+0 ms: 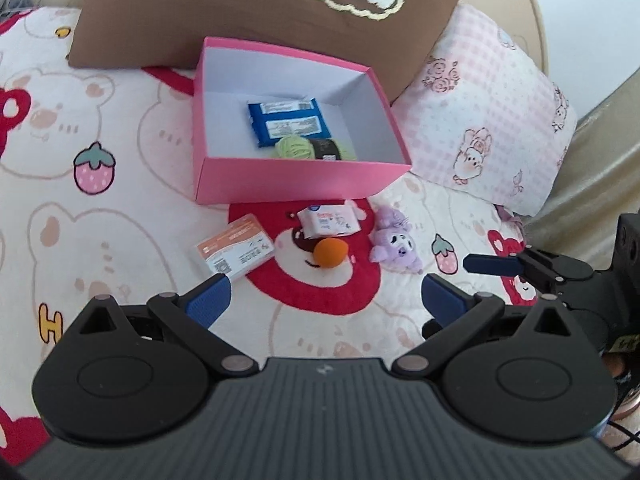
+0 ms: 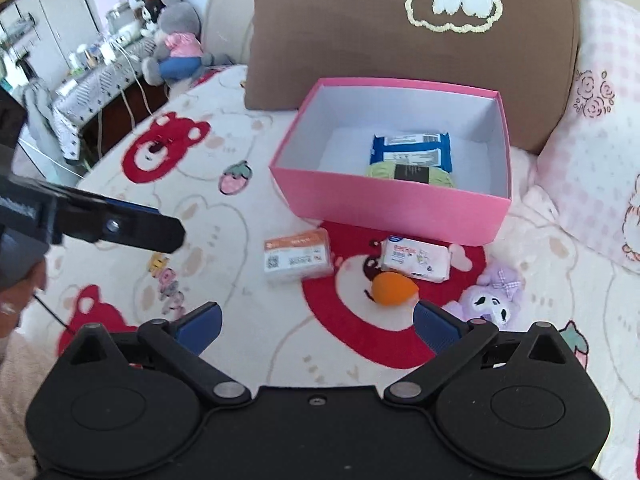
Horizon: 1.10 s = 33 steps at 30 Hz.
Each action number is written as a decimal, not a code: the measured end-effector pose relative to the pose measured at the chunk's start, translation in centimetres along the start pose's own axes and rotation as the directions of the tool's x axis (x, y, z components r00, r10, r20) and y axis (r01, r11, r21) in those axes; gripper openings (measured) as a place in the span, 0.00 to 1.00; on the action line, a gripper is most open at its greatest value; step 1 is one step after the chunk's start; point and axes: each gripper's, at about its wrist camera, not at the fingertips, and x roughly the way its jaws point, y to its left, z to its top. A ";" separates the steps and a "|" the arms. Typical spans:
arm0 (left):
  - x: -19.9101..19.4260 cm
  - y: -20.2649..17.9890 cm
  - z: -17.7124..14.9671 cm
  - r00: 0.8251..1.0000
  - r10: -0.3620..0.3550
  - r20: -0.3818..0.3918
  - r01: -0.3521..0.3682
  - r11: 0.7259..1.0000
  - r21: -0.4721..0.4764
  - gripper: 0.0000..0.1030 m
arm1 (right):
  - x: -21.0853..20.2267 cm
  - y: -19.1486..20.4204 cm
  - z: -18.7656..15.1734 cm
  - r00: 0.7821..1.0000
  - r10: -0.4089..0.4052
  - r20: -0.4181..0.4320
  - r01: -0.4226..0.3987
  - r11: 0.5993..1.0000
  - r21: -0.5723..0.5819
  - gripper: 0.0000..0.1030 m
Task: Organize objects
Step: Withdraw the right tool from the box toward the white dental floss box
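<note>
A pink box [image 1: 296,184] [image 2: 384,210] stands open on the bed, holding a blue packet [image 1: 288,120] [image 2: 412,148] and a green yarn skein [image 1: 316,148] [image 2: 408,171]. In front of it lie an orange-and-white card box [image 1: 236,250] [image 2: 298,258], a white tissue pack [image 1: 330,222] [image 2: 416,258], an orange ball [image 1: 330,253] [image 2: 392,289] and a purple plush toy [image 1: 394,242] [image 2: 496,300]. My left gripper [image 1: 324,300] is open just short of these items. My right gripper [image 2: 320,322] is open too, its fingers either side of the ball's near edge.
A brown cushion [image 1: 256,8] [image 2: 412,32] and a pink checked pillow [image 1: 488,112] [image 2: 600,160] stand behind the box. The bear-print blanket [image 1: 80,200] [image 2: 200,208] covers the bed. A cluttered side table [image 2: 92,76] with plush toys is far left.
</note>
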 end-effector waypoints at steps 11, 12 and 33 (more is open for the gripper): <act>2.1 4.1 -0.9 0.998 0.056 0.008 -0.056 0.997 -0.047 1.00 | 2.9 2.1 -1.7 0.997 -0.033 0.072 0.037 0.997 -0.064 0.99; 2.4 4.4 -1.0 0.998 0.065 0.009 -0.064 0.997 -0.047 1.00 | 3.1 2.1 -1.8 0.996 -0.026 0.090 0.032 0.997 -0.068 0.99; 7.0 6.2 -3.8 0.989 0.109 0.098 -0.102 0.992 -0.068 0.98 | 10.7 3.5 -3.3 0.990 -0.003 0.140 0.028 0.984 -0.178 1.00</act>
